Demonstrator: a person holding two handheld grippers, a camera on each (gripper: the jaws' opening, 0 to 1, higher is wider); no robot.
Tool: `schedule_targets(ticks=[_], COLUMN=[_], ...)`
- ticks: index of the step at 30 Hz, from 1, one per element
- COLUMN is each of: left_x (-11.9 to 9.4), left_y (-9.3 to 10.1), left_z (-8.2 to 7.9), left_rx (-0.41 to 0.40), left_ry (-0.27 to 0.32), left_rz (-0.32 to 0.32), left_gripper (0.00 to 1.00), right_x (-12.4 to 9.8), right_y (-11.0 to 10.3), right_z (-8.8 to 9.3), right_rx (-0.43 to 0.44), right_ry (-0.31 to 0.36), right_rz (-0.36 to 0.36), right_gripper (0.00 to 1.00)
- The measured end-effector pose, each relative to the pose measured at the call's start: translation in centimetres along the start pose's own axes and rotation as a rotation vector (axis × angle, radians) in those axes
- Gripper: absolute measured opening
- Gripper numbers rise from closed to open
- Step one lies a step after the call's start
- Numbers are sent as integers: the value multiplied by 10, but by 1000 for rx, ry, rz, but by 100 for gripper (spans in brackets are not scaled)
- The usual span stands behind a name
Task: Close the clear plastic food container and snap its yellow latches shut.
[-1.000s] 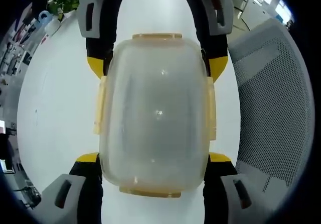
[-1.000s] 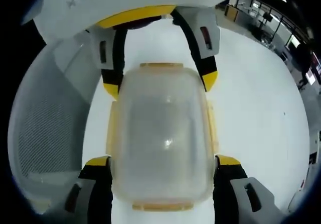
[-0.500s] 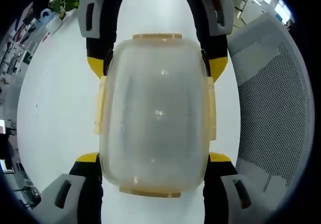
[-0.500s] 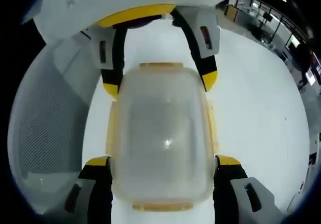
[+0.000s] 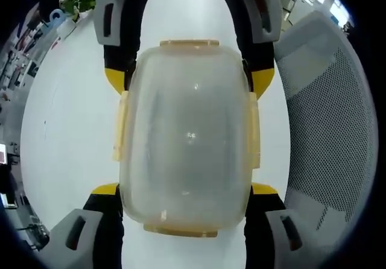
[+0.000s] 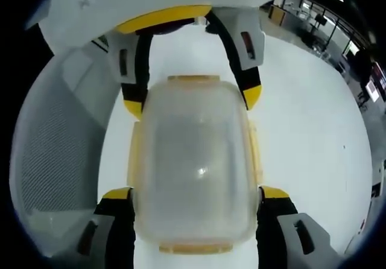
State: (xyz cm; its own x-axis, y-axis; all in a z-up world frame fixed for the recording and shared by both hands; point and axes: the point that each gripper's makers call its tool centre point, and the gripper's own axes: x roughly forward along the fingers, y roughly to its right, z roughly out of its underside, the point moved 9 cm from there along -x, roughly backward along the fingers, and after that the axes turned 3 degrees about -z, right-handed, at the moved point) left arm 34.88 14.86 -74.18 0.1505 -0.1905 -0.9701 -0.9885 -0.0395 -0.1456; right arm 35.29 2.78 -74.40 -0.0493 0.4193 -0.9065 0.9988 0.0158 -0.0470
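You hold the container (image 5: 187, 139) between both grippers, left gripper (image 5: 184, 190) and right gripper (image 6: 196, 193) each clamped on an end. The latches (image 5: 120, 127) look down, though haze hides it; next, press-check each.

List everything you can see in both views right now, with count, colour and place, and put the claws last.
Food container: one, clear plastic with lid on, centred on the table between both claws.
Latches: four, pale yellow, one on each side and end of the container, lying flat against it.
Table: one, white, under the container.
Mesh chair: one, grey, beside the table.
Background room: desks and ceiling lights, far off, blurred.
Left claw: one, grey and black with yellow tips, straddling one end of the container.
Right claw: one, same colours, straddling the opposite end.
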Motion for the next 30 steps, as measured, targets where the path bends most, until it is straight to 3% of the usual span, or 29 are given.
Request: schedule_targets(ticks=[14,30], left_x=[-3,-3], left_y=[2,1], left_z=[17,19], left_rx=[-4,-6], left_ry=[6,22], left_rz=[-2,-2], left_gripper=[84,84], right_x=[8,8], right_y=[-2,-2], right_z=[-16,-16], right_rx=[0,8], right_ry=[-21,-25], right_rz=[-1,-1], right_gripper=[83,83])
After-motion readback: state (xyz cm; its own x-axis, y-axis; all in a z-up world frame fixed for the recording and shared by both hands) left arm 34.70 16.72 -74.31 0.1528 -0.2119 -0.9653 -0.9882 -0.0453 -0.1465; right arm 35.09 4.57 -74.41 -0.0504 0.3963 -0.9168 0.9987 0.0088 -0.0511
